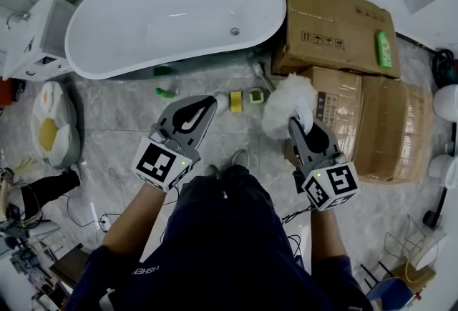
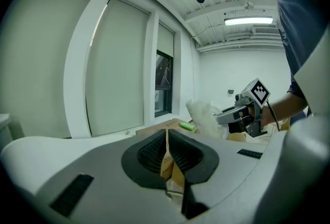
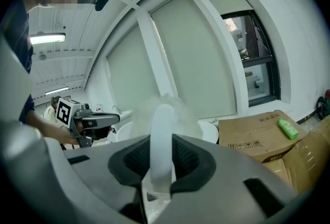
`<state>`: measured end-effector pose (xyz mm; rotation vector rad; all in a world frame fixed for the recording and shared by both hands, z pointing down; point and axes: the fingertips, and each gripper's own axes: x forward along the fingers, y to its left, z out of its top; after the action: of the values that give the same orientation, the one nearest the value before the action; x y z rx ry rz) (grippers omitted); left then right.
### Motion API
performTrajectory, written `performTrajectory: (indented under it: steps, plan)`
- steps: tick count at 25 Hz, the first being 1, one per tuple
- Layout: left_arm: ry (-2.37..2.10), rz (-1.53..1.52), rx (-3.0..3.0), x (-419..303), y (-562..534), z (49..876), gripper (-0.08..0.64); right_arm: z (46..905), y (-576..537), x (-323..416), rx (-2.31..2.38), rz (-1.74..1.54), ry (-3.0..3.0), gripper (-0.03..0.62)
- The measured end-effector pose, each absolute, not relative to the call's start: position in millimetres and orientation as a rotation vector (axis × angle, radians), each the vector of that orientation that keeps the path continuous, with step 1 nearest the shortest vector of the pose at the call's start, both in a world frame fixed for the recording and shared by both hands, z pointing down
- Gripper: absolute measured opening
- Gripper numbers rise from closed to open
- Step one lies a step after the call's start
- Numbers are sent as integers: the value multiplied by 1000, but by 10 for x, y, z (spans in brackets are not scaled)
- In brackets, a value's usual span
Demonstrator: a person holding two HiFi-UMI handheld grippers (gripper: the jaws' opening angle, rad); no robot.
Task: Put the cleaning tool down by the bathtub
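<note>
A white oval bathtub (image 1: 143, 23) stands on the marble floor ahead of me. The cleaning tool is a fluffy white duster (image 1: 286, 99) with a white handle (image 3: 161, 140). My right gripper (image 1: 302, 124) is shut on that handle, and the fluffy head rises above its jaws, in the air to the right of the tub's near end. In the right gripper view the handle stands upright between the pads (image 3: 135, 158). My left gripper (image 1: 206, 104) hovers beside it at the same height, jaws together and holding nothing; the left gripper view shows only a thin slit between them (image 2: 167, 158).
Cardboard boxes (image 1: 336, 23) are stacked right of the tub, a green bottle (image 1: 384, 48) lying on top. A yellow sponge (image 1: 235, 100) and small green items (image 1: 166, 92) lie on the floor by the tub. A white cabinet (image 1: 36, 38) stands at the left.
</note>
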<state>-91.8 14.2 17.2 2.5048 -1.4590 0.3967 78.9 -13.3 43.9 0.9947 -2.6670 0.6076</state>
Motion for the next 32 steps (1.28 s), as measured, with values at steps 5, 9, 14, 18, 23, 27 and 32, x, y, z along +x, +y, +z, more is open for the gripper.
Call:
performTrajectory:
  steps: [5,9,14,18,23,27,32]
  plan:
    - [-1417,440,2508,-837,-78,407,37,701,-354,884,1023,632,-2628,88]
    - [-1373,467,2513,-815,-267,664,37,980,-505,915,1053,661,-2588,89]
    - [-1301,510,2518,-794,-461,1049,35,1419,-597,936,1093,691,-2530,89]
    - [-1231,544,2539,-751,-640,1462,35,1863,-690,994,1136,716,-2472,89]
    - [-1173,555,2529,-718,-822,2066,35,2550,-773,1043,1173,746,-2402,89]
    - [-1125,585,2526,-716,-927,2621,35,3127,-829,1057,1192,771,-2355,89]
    - [-1073,619,2540,-667,-998,3362,37,3948,-814,1058,1192,792,-2304,89]
